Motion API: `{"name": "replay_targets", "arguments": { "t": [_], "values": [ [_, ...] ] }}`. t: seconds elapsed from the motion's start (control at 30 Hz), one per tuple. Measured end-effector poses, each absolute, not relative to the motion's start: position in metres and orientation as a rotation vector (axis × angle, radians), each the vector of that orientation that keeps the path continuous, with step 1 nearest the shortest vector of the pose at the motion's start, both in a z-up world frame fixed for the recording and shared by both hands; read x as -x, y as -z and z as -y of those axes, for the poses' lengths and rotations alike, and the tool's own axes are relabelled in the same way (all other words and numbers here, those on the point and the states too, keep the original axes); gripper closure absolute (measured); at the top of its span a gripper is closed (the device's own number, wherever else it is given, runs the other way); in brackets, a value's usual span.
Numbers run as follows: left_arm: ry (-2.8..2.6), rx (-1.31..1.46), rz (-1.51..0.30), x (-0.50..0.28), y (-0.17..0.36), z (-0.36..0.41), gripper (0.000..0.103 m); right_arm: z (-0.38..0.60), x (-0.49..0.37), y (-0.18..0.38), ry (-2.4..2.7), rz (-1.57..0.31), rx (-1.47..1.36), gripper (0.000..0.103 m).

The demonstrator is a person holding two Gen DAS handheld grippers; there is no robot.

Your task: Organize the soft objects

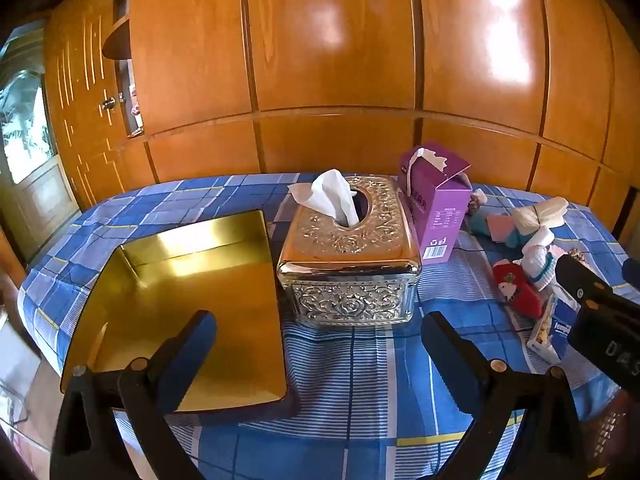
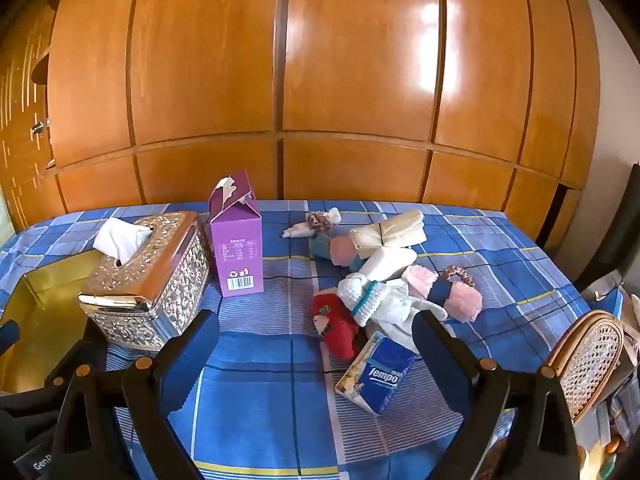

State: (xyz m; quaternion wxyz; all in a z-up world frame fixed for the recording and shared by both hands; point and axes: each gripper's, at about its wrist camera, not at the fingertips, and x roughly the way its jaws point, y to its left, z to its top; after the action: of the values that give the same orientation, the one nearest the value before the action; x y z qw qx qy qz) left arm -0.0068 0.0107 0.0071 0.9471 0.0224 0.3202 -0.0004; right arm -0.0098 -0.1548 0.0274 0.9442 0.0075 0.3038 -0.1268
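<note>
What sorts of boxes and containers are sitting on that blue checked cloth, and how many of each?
Gold tray: 1
Ornate silver tissue box: 1
Purple carton: 1
Blue Tempo tissue pack: 1
Total: 4
The heap of soft things beside them is too jumbled to count.

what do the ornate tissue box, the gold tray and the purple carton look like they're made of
The tissue box looks like embossed metal or metal-plated plastic: shiny silver-gold floral relief with sharp glints. The tray seems polished brass-toned metal, with a mirror-like sheen. The purple carton looks like matte printed cardboard, with a torn top flap.
</note>
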Motion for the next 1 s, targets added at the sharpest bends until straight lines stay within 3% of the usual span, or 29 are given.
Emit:
{"name": "replay_targets", "arguments": {
  "t": [1.0],
  "values": [
    [0.002,-0.030,-0.634,0.0131,-0.0109,-0.0125,0.000,0.1540,0.0169,-0.0324,0.260,-0.595,-0.017,0.004]
  ]
}}
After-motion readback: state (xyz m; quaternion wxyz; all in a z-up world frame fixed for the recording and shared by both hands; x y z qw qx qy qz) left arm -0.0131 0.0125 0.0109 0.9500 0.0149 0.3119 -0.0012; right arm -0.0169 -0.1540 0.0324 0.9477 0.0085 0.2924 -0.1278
